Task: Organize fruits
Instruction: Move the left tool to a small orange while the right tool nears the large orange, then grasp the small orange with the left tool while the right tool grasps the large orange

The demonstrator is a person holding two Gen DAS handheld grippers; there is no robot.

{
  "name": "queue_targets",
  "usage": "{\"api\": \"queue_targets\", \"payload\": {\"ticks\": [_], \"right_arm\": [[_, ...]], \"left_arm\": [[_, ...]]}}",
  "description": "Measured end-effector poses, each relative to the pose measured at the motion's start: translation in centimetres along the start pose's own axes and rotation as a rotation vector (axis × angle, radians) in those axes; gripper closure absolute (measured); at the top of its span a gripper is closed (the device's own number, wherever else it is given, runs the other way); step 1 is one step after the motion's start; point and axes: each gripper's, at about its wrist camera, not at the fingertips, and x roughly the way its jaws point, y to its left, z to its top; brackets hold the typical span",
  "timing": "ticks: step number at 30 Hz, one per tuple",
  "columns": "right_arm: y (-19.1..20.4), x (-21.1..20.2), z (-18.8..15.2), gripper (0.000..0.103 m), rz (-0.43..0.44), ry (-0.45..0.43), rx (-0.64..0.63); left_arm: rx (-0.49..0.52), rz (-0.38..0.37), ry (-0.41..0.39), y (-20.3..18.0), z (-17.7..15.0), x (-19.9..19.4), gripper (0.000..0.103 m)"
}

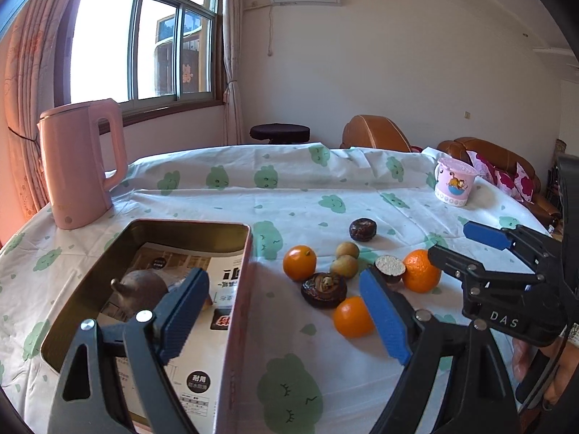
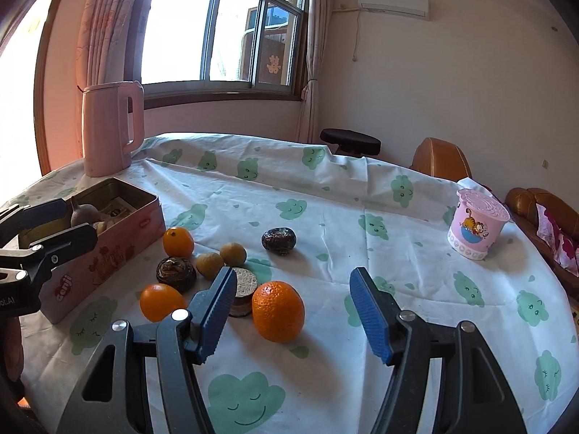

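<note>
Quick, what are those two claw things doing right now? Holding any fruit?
Left gripper: open, holding nothing, above the tin's edge.
Right gripper: open, holding nothing; an orange sits between its fingers.

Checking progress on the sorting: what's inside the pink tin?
The pink tin holds printed paper and one brown fruit; the left gripper's finger covers part of the floor.

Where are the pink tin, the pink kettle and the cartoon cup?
Pink tin [image 2: 108,264]: right wrist view, its printed side wall.
Pink kettle [image 1: 77,170]: left wrist view, mid body.
Cartoon cup [image 2: 474,229]: right wrist view, its printed side.
</note>
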Motion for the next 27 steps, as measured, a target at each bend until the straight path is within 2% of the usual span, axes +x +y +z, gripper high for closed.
{"api": "queue_targets", "payload": {"ticks": [9,14,16,19,24,27], "right_arm": [[-1.7,1.7,-0.6,0.037,0.052,0.107,0.085],[-1.4,2.4,-0.6,0.04,0.067,0.143,0.077],[-1.2,2.5,-0.6,0.042,0.071,0.151,0.071],[-1.2,2.6,-0.6,0.044,0.078,0.157,0.069],[-1.1,2.9,-0.6,0.046,0.103,0.17,0.062],[-1.0,3.3,-0.7,0.048,0.138,0.189,0.061]], "left_arm": [[0.074,-0.063,0.109,-3.5,0.2,2.7,0.017],[0.066,-0.1,0.178,-3.7,0.2,4.1,0.027],[0.065,-0.119,0.201,-3.7,0.0,4.5,0.034],[0.082,-0.14,0.246,-4.2,-0.2,5.3,0.036],[0.081,-0.169,0.278,-4.4,-0.3,5.9,0.048],[0.059,-0.181,0.285,-3.9,-0.4,6.0,0.05]]}}
